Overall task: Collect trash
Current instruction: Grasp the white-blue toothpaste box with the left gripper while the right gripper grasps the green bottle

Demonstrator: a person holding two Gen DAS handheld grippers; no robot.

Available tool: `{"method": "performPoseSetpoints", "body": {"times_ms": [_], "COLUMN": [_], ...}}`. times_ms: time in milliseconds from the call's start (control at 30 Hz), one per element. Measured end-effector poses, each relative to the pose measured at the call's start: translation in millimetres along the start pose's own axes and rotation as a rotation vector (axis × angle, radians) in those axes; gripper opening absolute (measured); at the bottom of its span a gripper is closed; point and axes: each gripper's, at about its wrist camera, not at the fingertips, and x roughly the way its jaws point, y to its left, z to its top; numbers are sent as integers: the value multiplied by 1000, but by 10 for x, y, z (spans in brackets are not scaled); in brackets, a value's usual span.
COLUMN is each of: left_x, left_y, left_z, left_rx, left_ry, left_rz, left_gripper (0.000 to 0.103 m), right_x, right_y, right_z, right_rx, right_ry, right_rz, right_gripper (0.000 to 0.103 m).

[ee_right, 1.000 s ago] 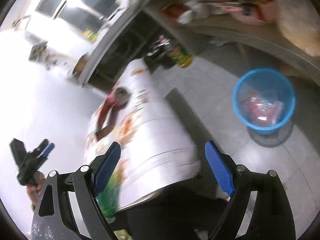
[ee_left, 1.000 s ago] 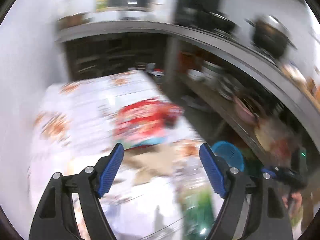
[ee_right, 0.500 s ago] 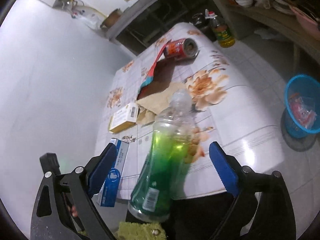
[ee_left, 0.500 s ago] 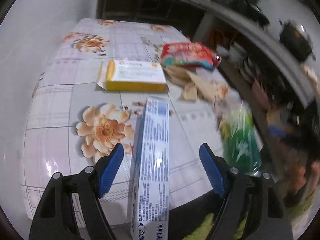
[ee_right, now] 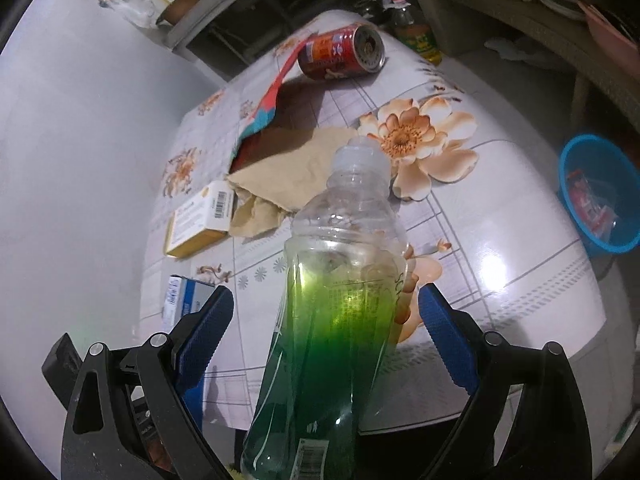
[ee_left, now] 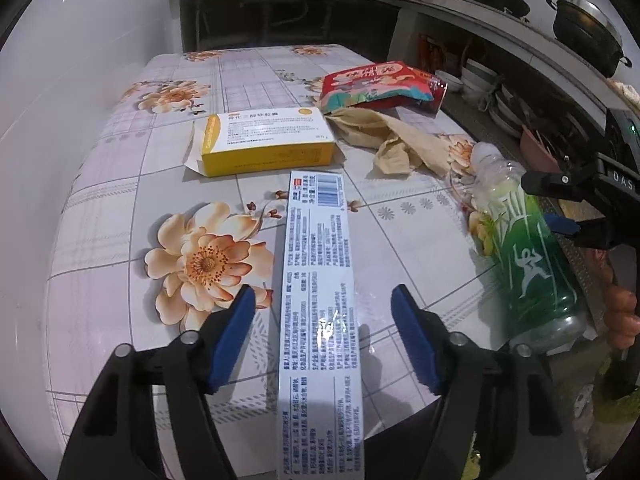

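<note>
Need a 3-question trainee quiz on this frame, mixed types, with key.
1. True or false: the left gripper is shut on the toothpaste box.
2. Which item lies between the jaws of the right gripper?
A. red can
B. green plastic bottle
C. yellow medicine box
3. Fill in: the blue ______ on the floor already holds a red wrapper.

Key
1. False: the jaws stand open on either side of the box, apart from it.
2. B: the green plastic bottle; the red can and the yellow medicine box lie farther off on the table.
3. basket
</note>
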Motion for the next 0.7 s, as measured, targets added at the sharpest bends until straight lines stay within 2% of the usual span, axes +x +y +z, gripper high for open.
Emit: {"method": "performPoseSetpoints", "body": {"times_ms": [200, 367, 433, 700], "left_x": [42, 41, 45, 23], "left_y": [27, 44, 63, 49], "left_z": [-20, -43, -51, -64], "left_rx": [-4, -15, -27, -30], "left_ry": [15, 19, 18, 15], "left_rz": [-6, -2, -3, -11], "left_gripper": [53, 42, 36, 34], "right_x": [58, 76, 67, 23], "right_y": [40, 4, -11, -43], "right_z": [2, 9, -3, -49], "right_rx": [-18, 0, 4, 11], "right_ry": [8, 16, 15, 1], "right_rz": [-38, -35, -23, -11], "right_gripper": [78, 62, 60, 57]}}
